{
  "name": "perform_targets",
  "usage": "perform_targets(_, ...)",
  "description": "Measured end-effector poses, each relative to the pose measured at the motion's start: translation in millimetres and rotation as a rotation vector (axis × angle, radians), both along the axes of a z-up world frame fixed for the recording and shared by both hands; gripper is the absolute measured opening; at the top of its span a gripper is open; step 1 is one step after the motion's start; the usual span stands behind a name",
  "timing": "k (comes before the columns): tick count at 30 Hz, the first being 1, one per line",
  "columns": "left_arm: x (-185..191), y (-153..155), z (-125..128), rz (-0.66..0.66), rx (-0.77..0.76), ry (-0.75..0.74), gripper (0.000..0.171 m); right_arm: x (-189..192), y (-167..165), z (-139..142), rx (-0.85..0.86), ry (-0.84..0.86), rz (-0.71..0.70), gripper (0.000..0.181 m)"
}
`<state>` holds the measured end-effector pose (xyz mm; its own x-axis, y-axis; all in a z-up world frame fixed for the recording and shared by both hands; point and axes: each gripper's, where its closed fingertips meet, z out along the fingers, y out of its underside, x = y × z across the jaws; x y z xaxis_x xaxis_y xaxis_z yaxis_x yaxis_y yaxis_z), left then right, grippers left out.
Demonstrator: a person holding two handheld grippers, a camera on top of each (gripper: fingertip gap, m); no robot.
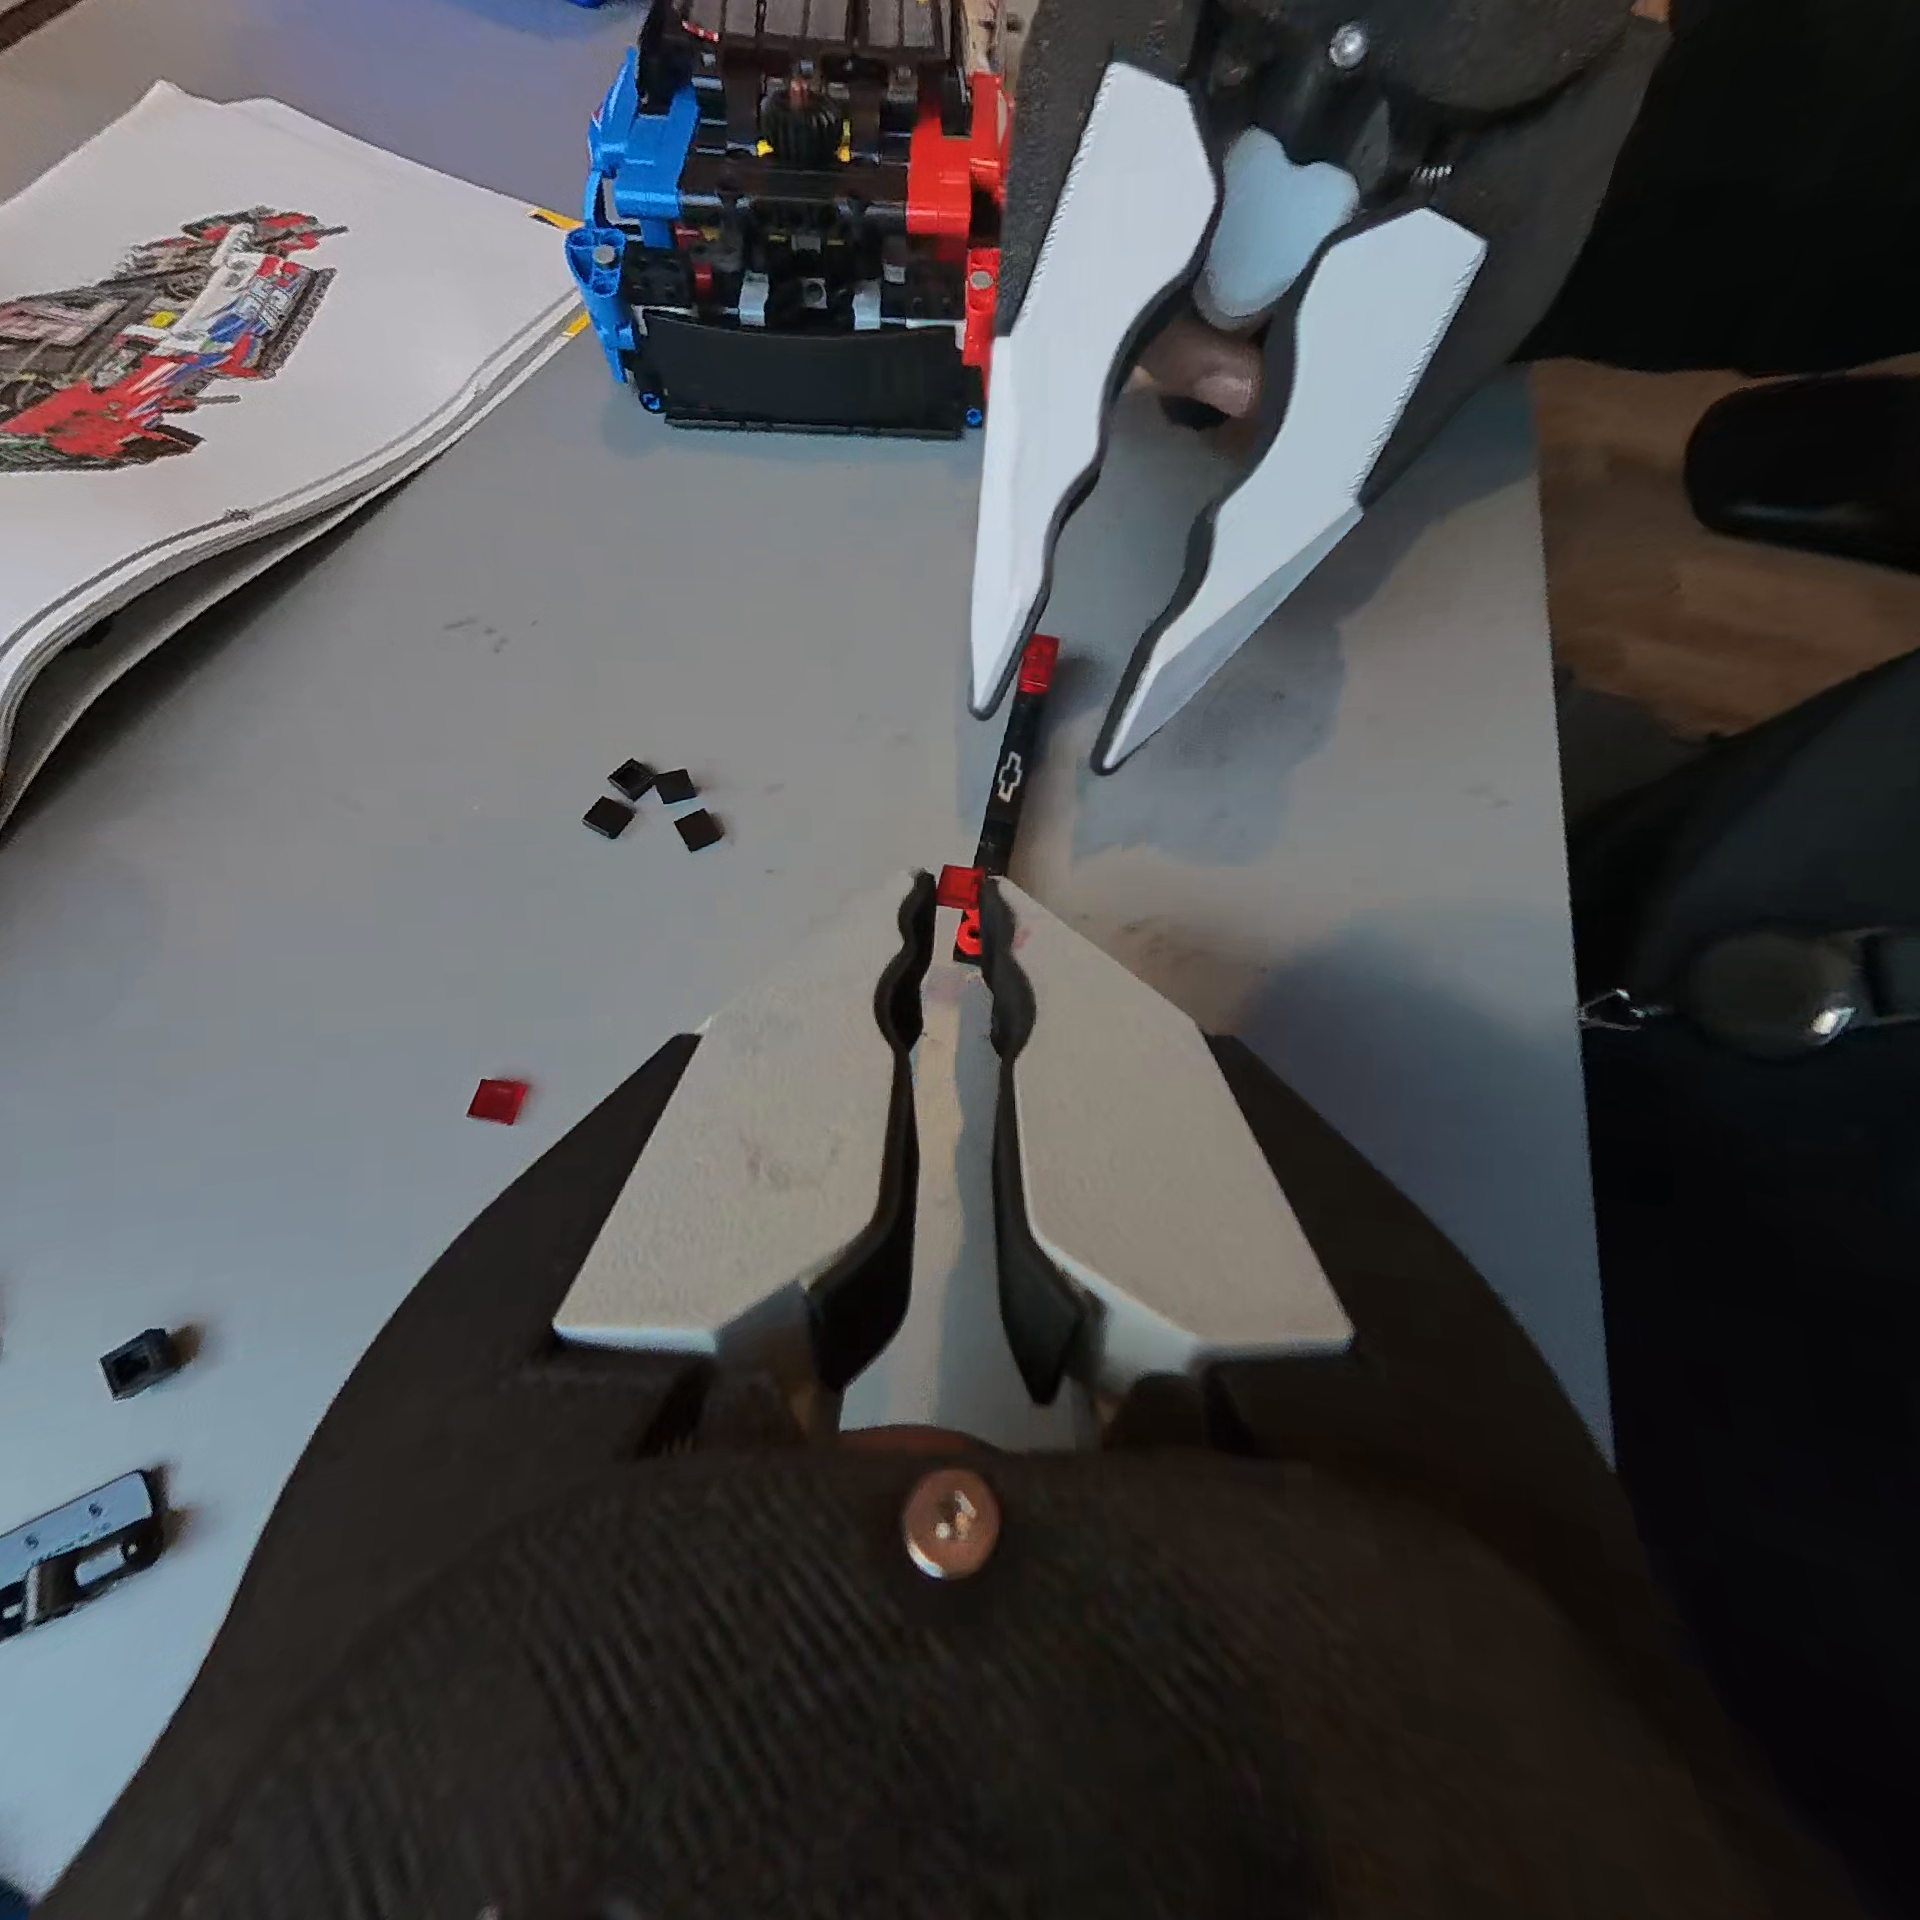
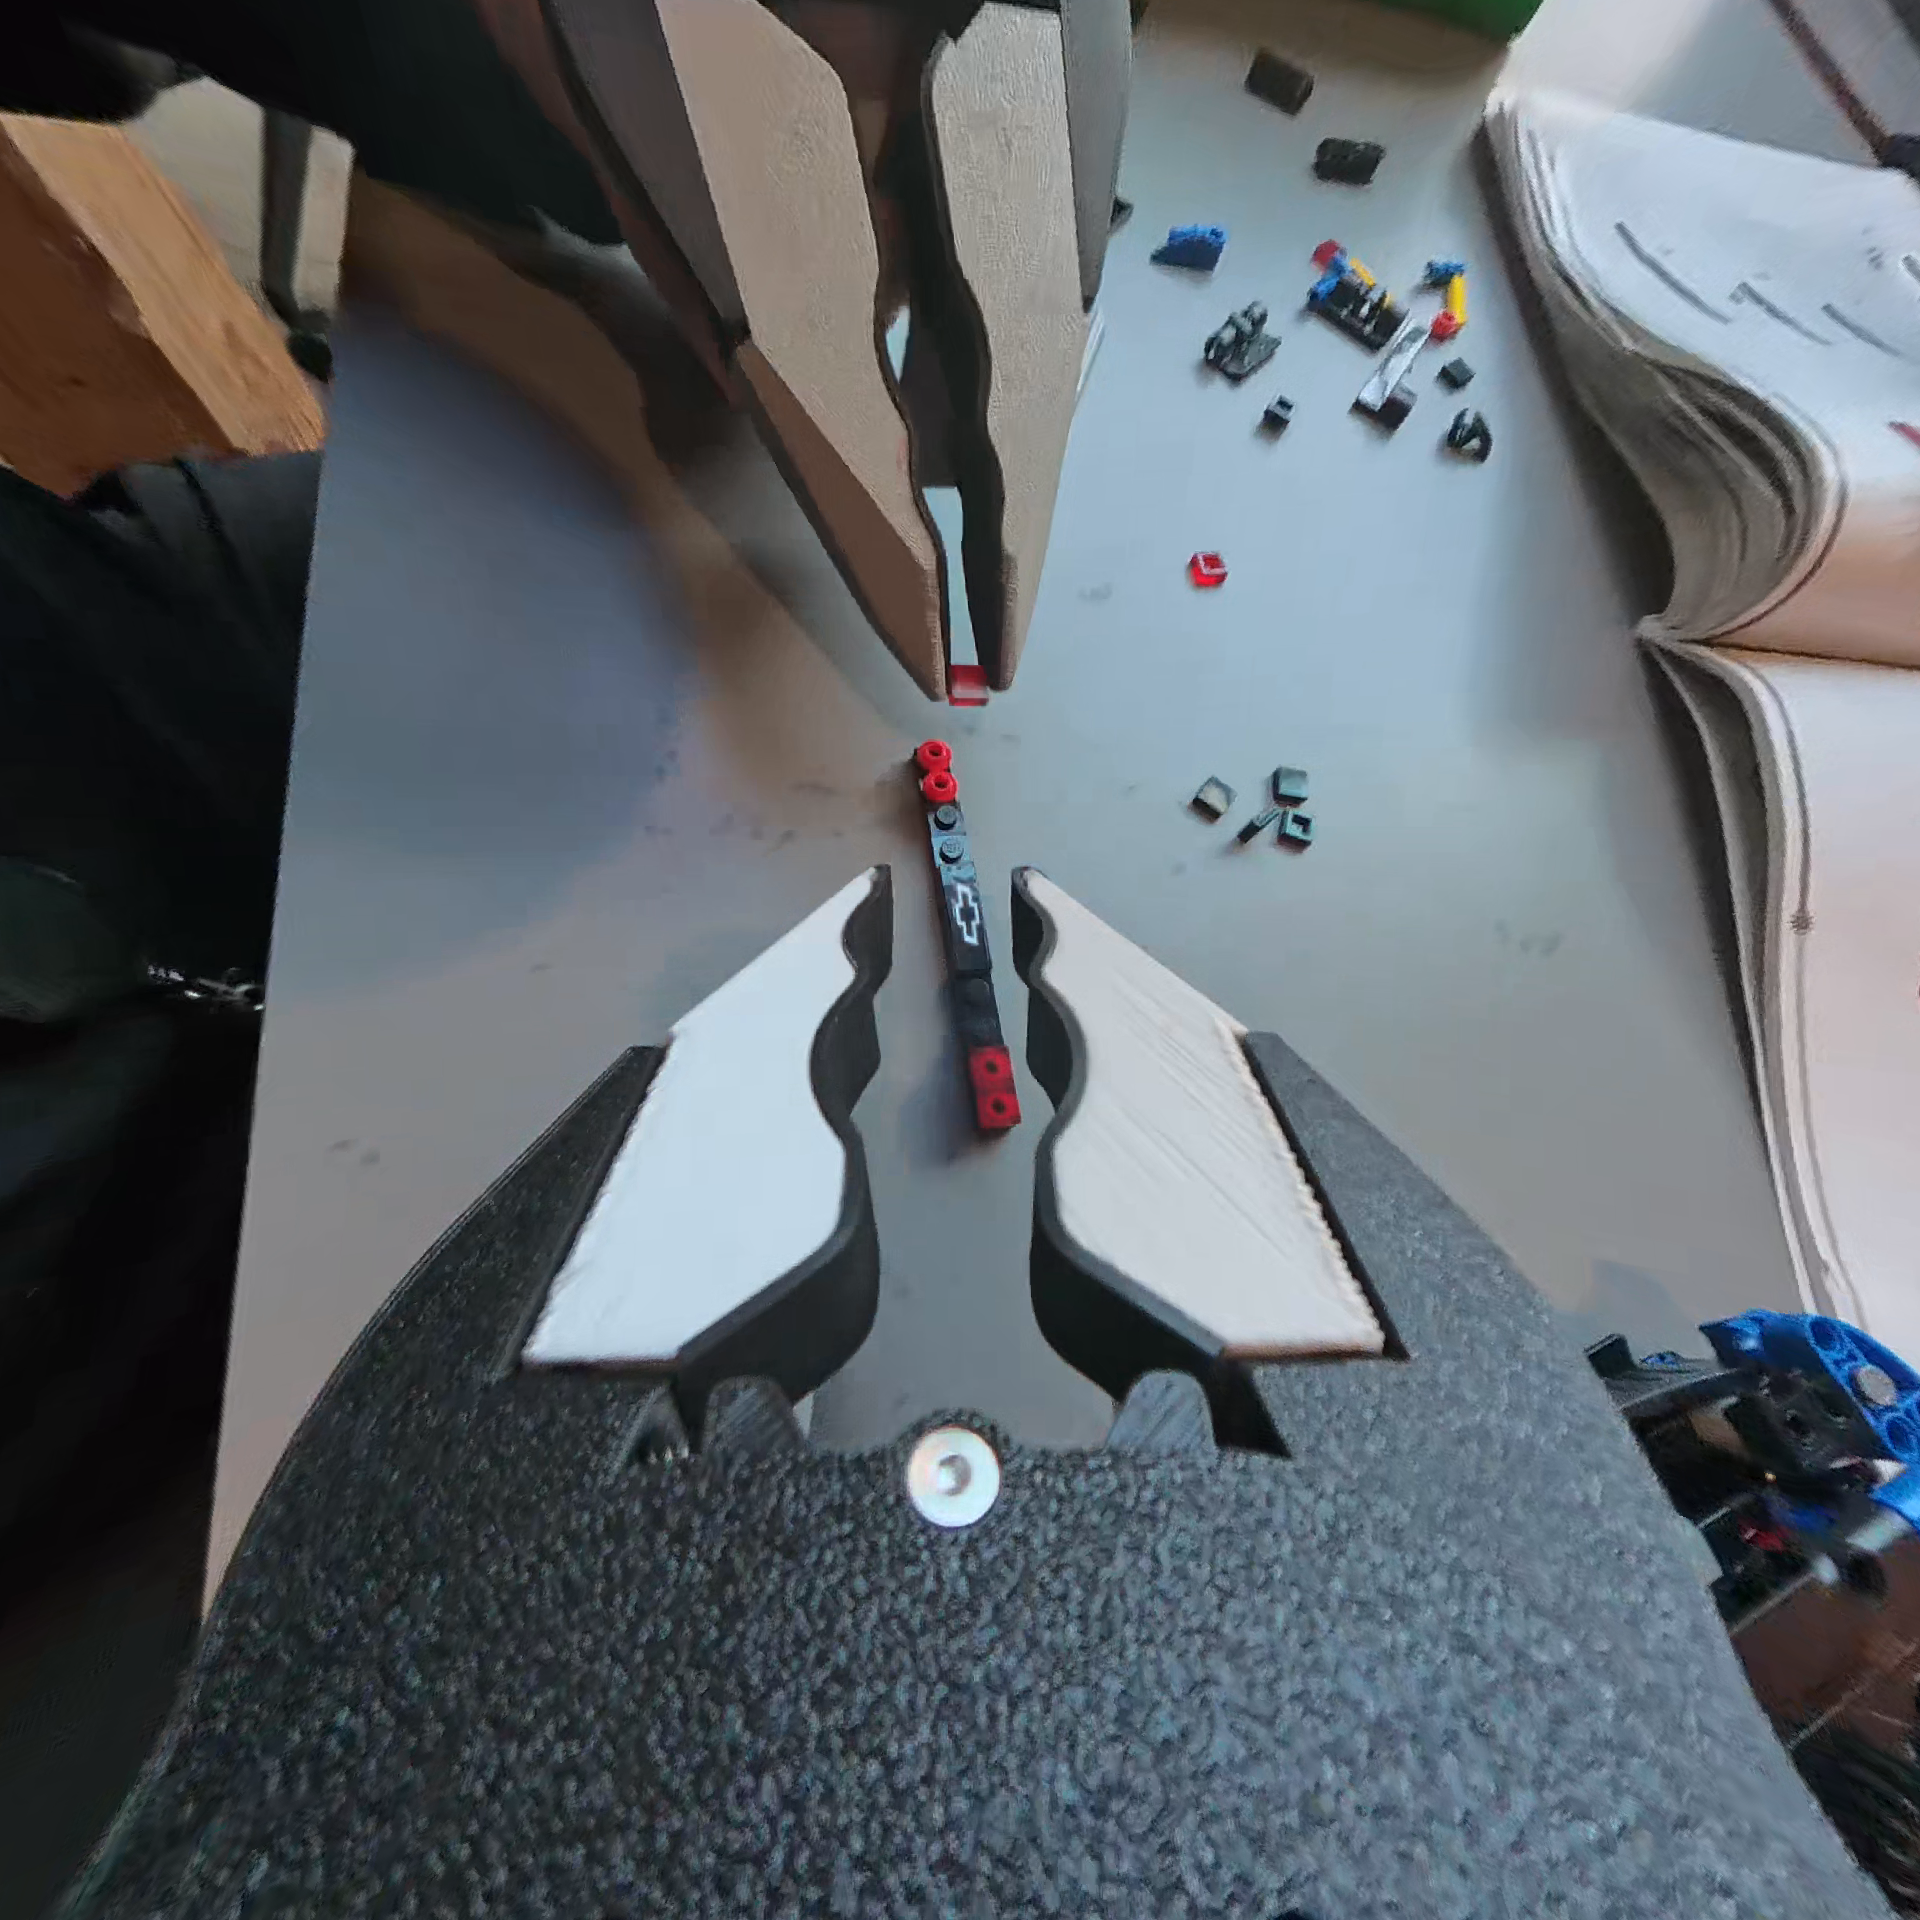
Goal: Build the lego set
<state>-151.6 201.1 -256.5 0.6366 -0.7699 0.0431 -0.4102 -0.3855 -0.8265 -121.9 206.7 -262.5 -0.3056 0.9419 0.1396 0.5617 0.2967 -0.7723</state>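
A thin black lego strip (image 1: 1010, 779) with a printed emblem and red pieces at both ends lies flat on the grey table (image 1: 727, 675). My left gripper (image 1: 956, 883) is shut on a small red tile (image 1: 958, 888), held just above the strip's near red end. In the right wrist view the strip (image 2: 968, 925) lies between the open fingers of my right gripper (image 2: 951, 873), untouched. The left gripper (image 2: 966, 675) holds the red tile (image 2: 966, 686) just beyond the strip's red studs (image 2: 935, 769). The right gripper (image 1: 1049, 732) shows open over the far end.
A partly built blue, red and black model (image 1: 800, 239) stands at the back. An open instruction book (image 1: 208, 312) lies left. Several black tiles (image 1: 655, 805) and a spare red tile (image 1: 499, 1099) lie loose. More small parts (image 2: 1351, 301) lie beyond. The table edge (image 1: 1558, 727) runs close on the right. The grippers' ends are close to 4 cm from one another.
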Motion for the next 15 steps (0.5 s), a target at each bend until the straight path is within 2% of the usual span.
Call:
perform_targets(4, 5.9, -0.1, -3.1, -0.020, 0.020, 0.046, 0.005, -0.9, 0.8, -12.9, -0.021, -0.069, -0.003, 0.019)
perform_targets(15, 6.8, -0.3, -17.7, -0.049, 0.000, 0.149, 0.005, -17.3, -0.9, -19.8, -0.018, -0.088, 0.048, 0.016)
